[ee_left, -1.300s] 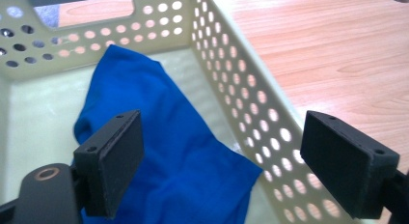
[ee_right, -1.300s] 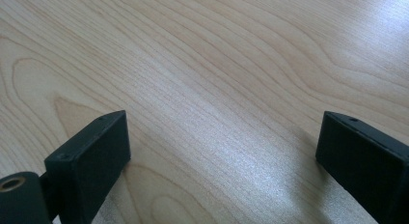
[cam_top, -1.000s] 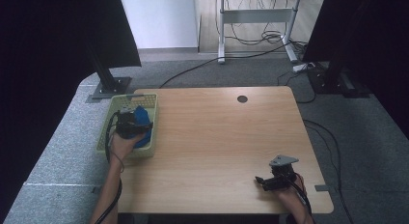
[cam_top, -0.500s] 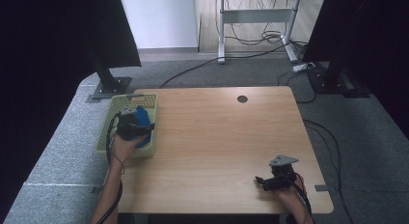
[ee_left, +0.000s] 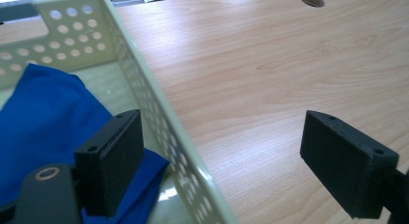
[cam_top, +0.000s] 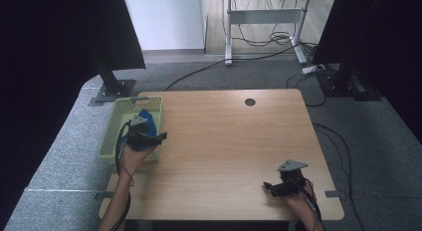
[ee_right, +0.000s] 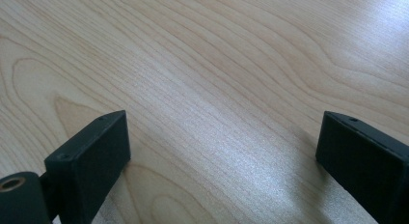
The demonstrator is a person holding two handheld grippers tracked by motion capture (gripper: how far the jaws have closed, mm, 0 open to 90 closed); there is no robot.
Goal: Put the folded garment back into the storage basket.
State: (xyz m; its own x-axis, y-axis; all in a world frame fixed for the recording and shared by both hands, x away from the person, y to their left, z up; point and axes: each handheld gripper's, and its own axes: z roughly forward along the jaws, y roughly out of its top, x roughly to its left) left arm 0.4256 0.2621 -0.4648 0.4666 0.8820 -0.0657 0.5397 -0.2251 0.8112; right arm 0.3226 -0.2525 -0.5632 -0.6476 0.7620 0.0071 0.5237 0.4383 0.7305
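Two grippers are in play at the pale wooden tabletop [cam_top: 224, 141]. The left gripper [cam_top: 160, 137] hangs over the right-hand wall of a pale green perforated plastic basket [cam_top: 112, 136] that sits at the tabletop's left edge, toward the far corner. Its jaws are spread wide and pinch nothing: in the left gripper view one black pad [ee_left: 112, 159] is above the basket's inside, the other out over bare wood, with the basket's wall [ee_left: 159, 113] running between them. A crumpled blue cloth [ee_left: 43, 122] lies inside the basket, bunched against that wall and just under the inner pad.

The right gripper [cam_top: 268, 186] rests low near the tabletop's near right corner, jaws likewise spread and empty, with bare wood grain [ee_right: 217, 89] between them.

The risk, as I judge it, lies in that straddle. Closing now would clamp the thin plastic wall rather than the cloth, and a pull would tip or drag the light basket off the left edge. A shallow pinch on a loose fold could also let the cloth slip out.
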